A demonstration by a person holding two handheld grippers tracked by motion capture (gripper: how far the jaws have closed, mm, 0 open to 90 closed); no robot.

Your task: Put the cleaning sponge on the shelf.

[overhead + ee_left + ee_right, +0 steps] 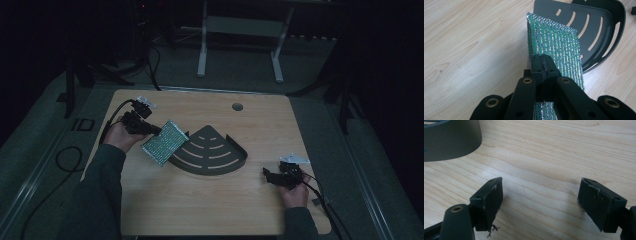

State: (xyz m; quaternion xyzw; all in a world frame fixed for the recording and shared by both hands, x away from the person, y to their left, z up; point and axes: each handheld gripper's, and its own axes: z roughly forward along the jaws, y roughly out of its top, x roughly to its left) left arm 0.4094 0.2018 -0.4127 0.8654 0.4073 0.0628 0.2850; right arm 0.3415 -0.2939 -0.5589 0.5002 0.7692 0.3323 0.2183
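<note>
Centrally, a dark fan-shaped slotted tray (212,152) lies flat on the wooden table (200,210), and serves as the reference here. A green-and-silver woven pad (165,142) sits just beside the tray's left edge, tilted, with its far corner over the tray rim; whether it touches the rim cannot be told from the high view. The left gripper (150,129) is clamped on the pad's near edge, jaws pressed together on the material. In the left gripper view the pad (554,47) stands on edge between the jaws, and its lower part is hidden behind them; the tray (596,27) beyond is cut off at the top of the frame.

The right gripper (269,176) rests well to the right of the tray, on the table, jaws spread wide with nothing between them. In the right gripper view the tray wall (451,140) is seen as a cropped dark curve. The surroundings beyond the table are too dark to resolve.
</note>
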